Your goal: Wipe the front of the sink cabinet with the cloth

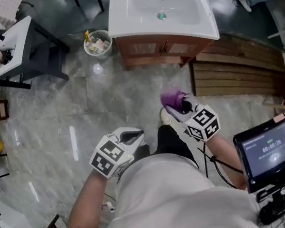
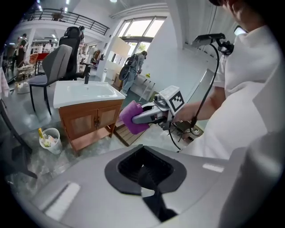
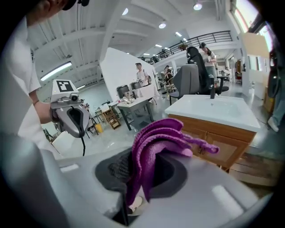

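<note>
The sink cabinet [image 1: 162, 47] has a white basin [image 1: 159, 7] on top and wooden doors, and stands on the floor ahead of me. My right gripper [image 1: 178, 103] is shut on a purple cloth [image 1: 170, 99], well short of the cabinet front. In the right gripper view the cloth [image 3: 156, 142] is bunched up out of the jaws, with the cabinet [image 3: 222, 144] beyond on the right. My left gripper [image 1: 131, 137] hangs low at the left, jaws together and holding nothing. The left gripper view shows the right gripper [image 2: 144, 116] with the cloth [image 2: 133, 118] beside the cabinet [image 2: 89, 120].
A small white waste bin [image 1: 98, 42] stands left of the cabinet. A slatted wooden pallet [image 1: 236, 72] lies to its right. A dark table with a white top [image 1: 9, 50] is at the far left. A screen on a stand [image 1: 270, 151] is at my right.
</note>
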{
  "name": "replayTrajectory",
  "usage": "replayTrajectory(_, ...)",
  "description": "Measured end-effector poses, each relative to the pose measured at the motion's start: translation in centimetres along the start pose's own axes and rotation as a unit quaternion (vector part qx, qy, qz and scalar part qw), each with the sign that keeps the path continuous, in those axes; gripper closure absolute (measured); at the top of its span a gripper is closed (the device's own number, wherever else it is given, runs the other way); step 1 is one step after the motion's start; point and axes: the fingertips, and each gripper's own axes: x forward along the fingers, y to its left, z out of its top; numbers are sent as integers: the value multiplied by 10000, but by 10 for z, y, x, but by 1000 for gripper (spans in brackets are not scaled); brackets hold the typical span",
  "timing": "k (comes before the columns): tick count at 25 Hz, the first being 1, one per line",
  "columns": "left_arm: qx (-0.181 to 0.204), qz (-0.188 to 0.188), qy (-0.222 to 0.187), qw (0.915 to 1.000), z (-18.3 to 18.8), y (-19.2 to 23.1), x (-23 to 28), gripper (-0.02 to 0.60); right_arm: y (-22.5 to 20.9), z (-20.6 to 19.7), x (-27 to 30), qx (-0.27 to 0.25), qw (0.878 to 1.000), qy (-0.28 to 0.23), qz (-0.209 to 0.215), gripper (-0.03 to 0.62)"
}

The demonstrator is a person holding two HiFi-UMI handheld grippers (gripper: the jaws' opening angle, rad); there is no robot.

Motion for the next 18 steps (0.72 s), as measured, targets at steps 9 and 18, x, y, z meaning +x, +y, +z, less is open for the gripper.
replayTrajectory(9,242,-274,-100,9993,19,-52,-16,575,55,17,-86,115,9961,-714,-513,507)
replayTrajectory(18,552,-471,-121,9973,18,-76,-26,575,100,12,-115,-6,9929,-918,-757,507)
